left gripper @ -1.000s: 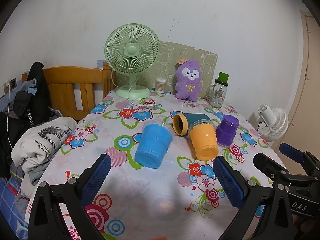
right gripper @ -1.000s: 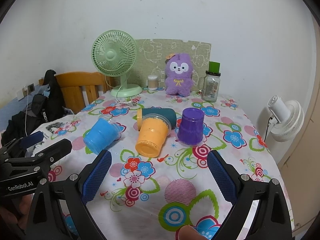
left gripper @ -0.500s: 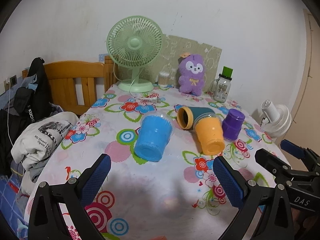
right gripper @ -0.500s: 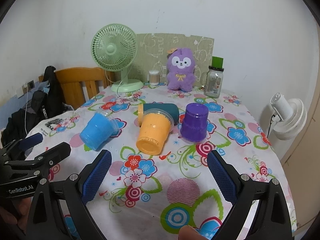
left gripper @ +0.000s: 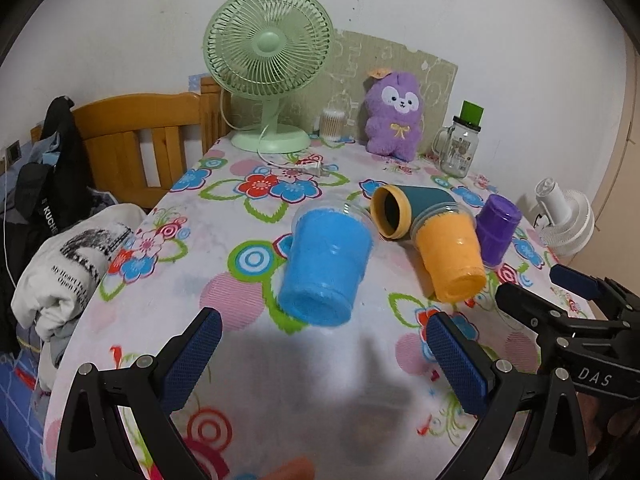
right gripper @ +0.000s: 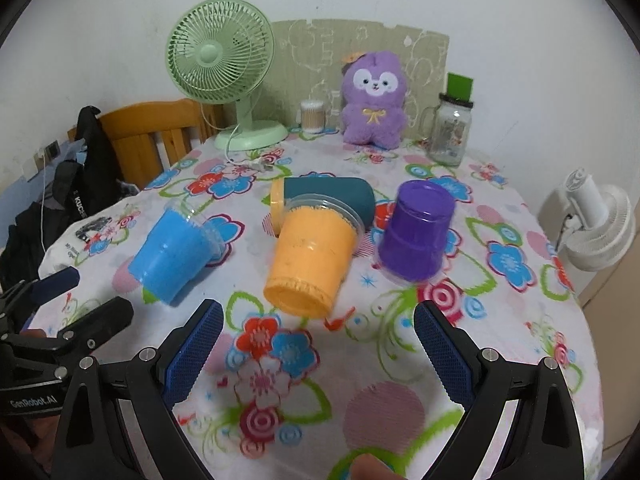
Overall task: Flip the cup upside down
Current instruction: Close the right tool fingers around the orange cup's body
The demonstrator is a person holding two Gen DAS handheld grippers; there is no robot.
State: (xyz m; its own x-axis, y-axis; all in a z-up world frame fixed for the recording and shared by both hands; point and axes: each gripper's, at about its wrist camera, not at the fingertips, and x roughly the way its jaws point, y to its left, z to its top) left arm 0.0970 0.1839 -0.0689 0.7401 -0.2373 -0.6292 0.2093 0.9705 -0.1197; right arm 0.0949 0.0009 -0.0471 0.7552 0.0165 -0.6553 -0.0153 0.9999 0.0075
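Blue cup [left gripper: 325,265] lies tipped on the desk [left gripper: 248,380], at twelve o'clock from the spread, empty left tool [left gripper: 320,360]; right tool [right gripper: 318,350] likewise gapes, holding nothing.

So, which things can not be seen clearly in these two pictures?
- Orange cup: its mouth faces away in both views.
- Teal cup: partly hidden behind the orange cup in the right wrist view.
- Glass jar: label too small to read.
- Clothes pile: cut off by the left wrist view's edge.
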